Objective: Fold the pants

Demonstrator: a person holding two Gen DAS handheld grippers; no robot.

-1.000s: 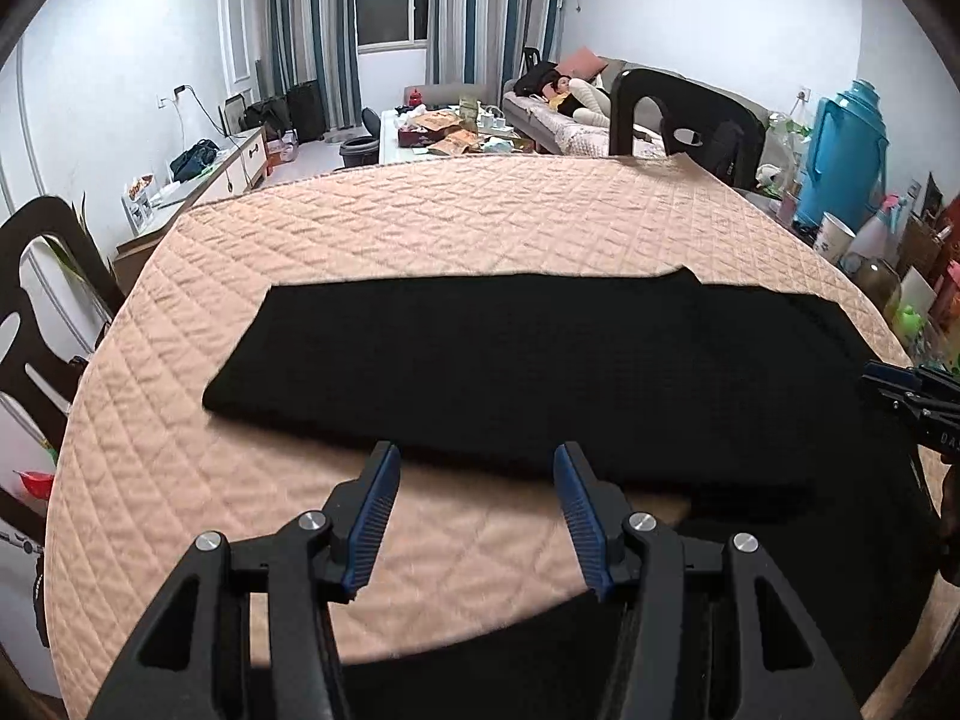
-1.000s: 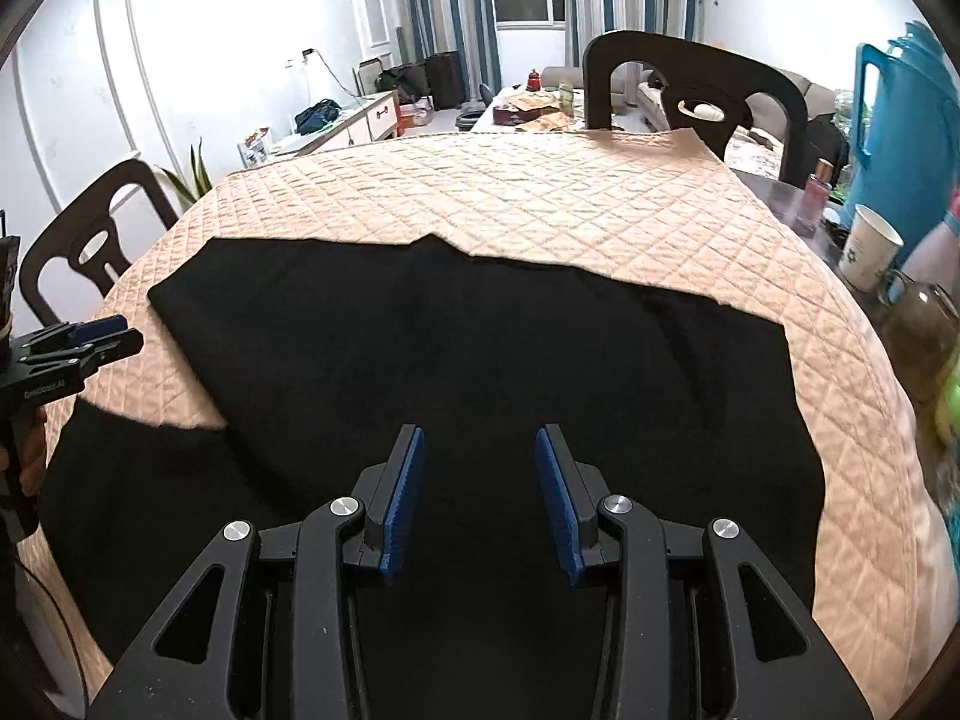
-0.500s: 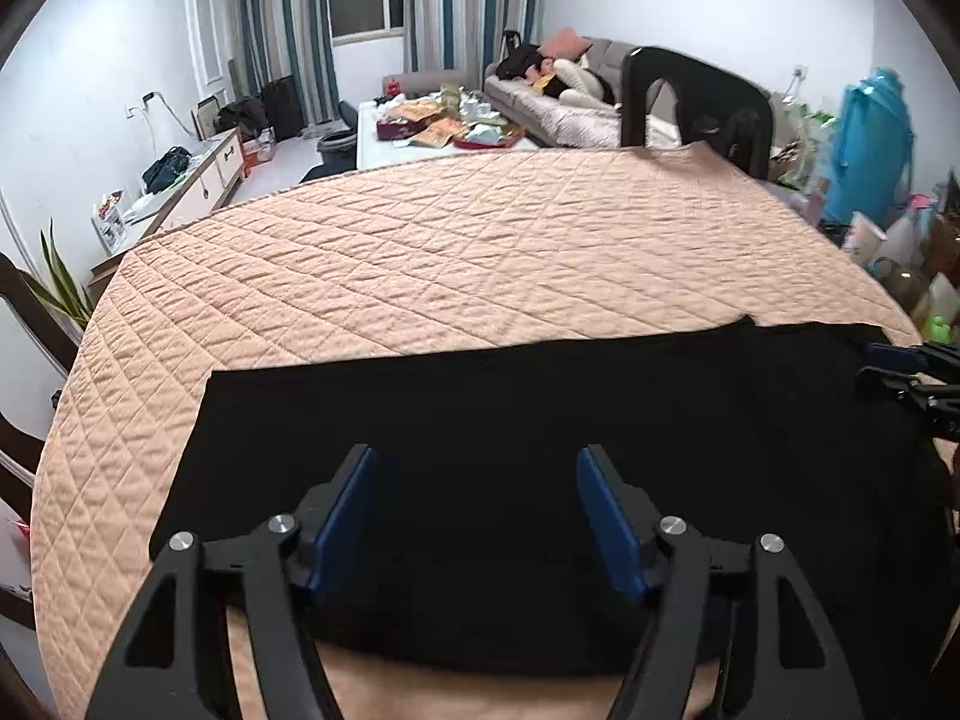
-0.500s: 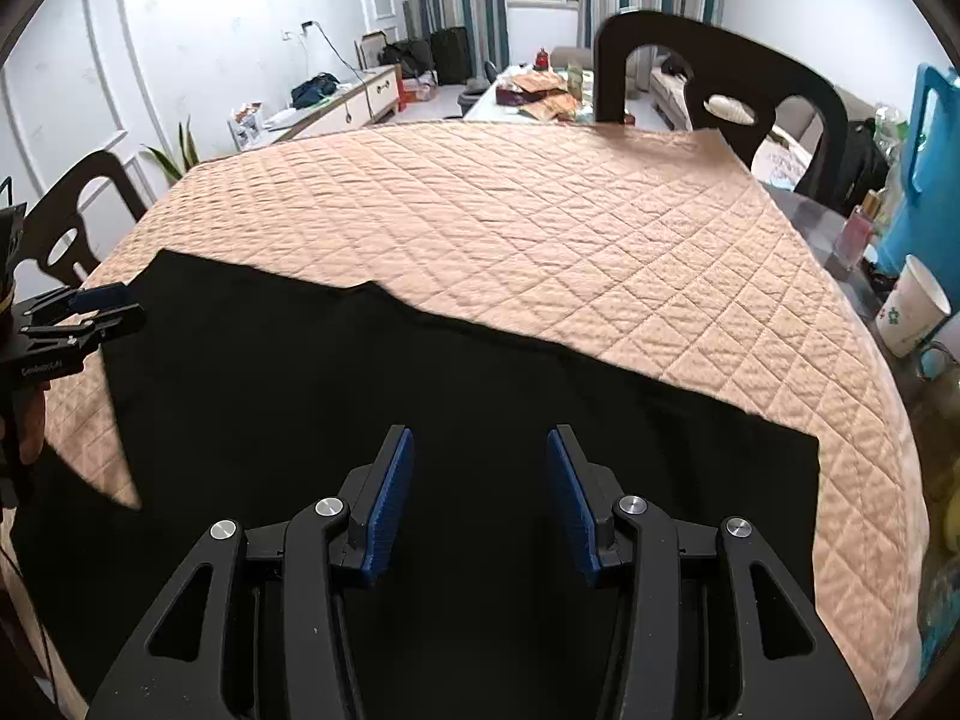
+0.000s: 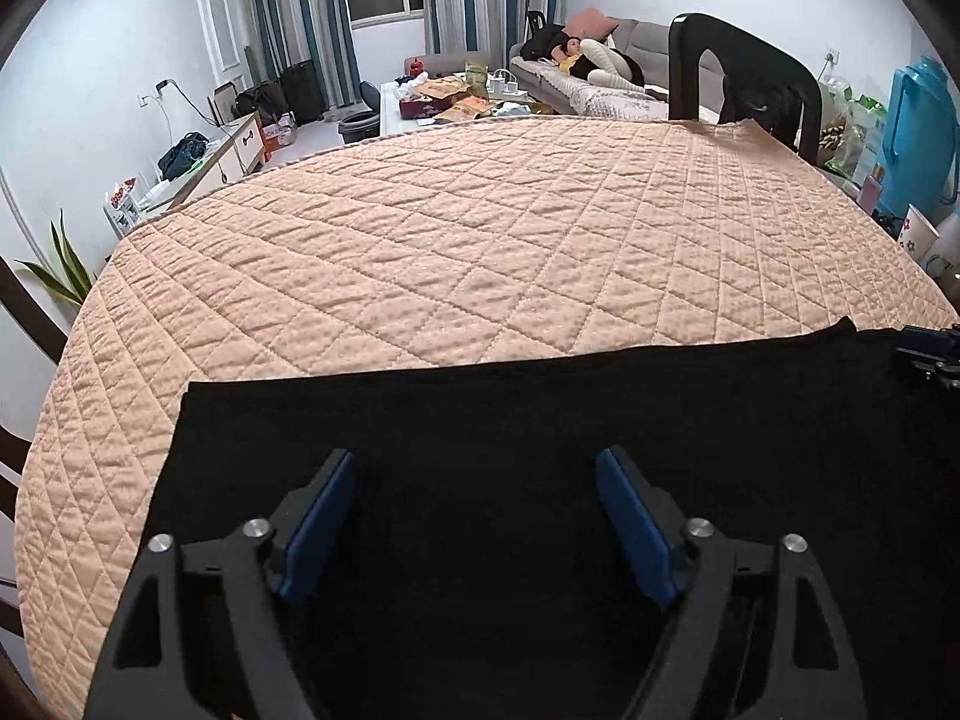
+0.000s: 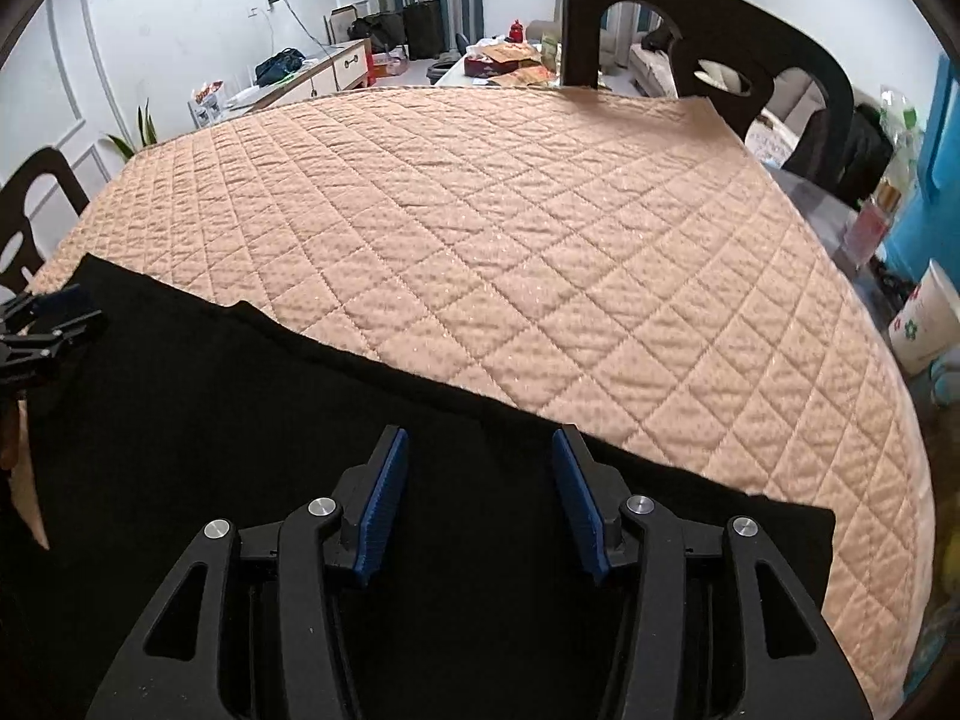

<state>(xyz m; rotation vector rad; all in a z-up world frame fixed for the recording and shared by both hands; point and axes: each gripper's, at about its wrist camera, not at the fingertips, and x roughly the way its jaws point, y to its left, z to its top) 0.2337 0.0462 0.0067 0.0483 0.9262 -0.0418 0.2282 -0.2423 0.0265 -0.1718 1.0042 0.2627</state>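
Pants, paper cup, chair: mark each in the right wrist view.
pants (image 6: pixel 210 420), right wrist view, flat black middle
paper cup (image 6: pixel 924 324), right wrist view, flowered side
chair (image 6: pixel 708 30), right wrist view, black backrest

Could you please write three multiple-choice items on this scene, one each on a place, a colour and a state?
1. Where do the pants lie?
A. On the near part of the quilt
B. Over the chair back
C. On the sofa

2. What colour are the left gripper's pads?
A. Red
B. Blue
C. White

3. How does the right gripper stand?
A. Shut on the pants
B. Shut on the cup
C. Open above the pants

Answers:
1. A: the black pants spread across the near edge of the peach quilt, far from the chair.
2. B: blue pads line both fingers.
3. C: its fingers stand apart, with nothing between them.
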